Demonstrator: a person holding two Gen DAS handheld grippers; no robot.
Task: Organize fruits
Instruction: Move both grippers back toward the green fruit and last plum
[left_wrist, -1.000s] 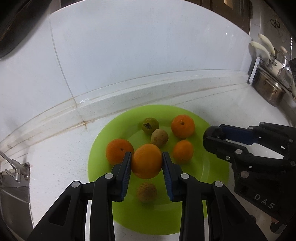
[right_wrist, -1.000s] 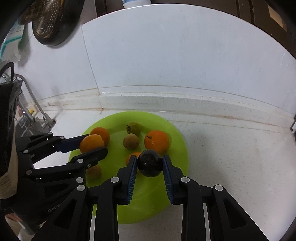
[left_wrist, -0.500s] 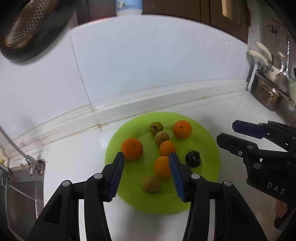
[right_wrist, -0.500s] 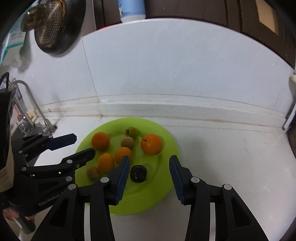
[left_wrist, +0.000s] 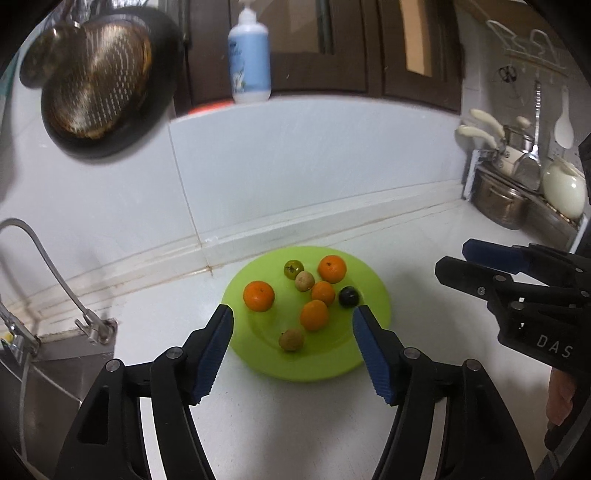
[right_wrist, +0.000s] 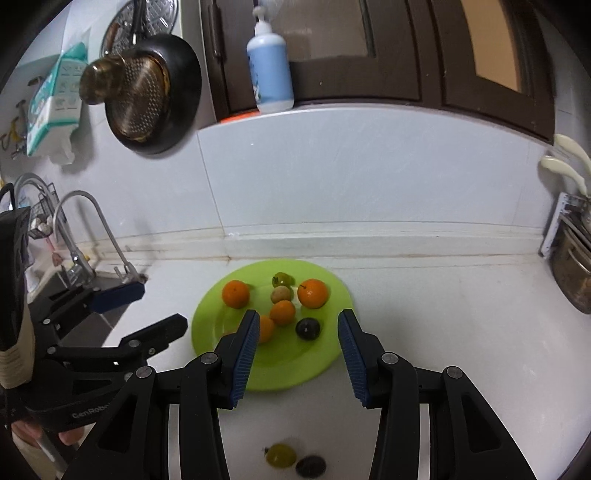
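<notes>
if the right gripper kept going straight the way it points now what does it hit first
Most likely the dark plum on the green plate: it sits between the open fingers of the right gripper, nearest on that line. The gripper looks raised above the counter, so depth is uncertain; it might meet the plate first.

We count four oranges (left_wrist: 258, 295), two brown fruits (left_wrist: 291, 339), two green fruits (left_wrist: 293, 268), two dark plums (left_wrist: 349, 296) and one green plate (left_wrist: 376, 295).

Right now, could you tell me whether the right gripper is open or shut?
Open: the right gripper has its jaws spread wide and empty, above the green plate.
</notes>
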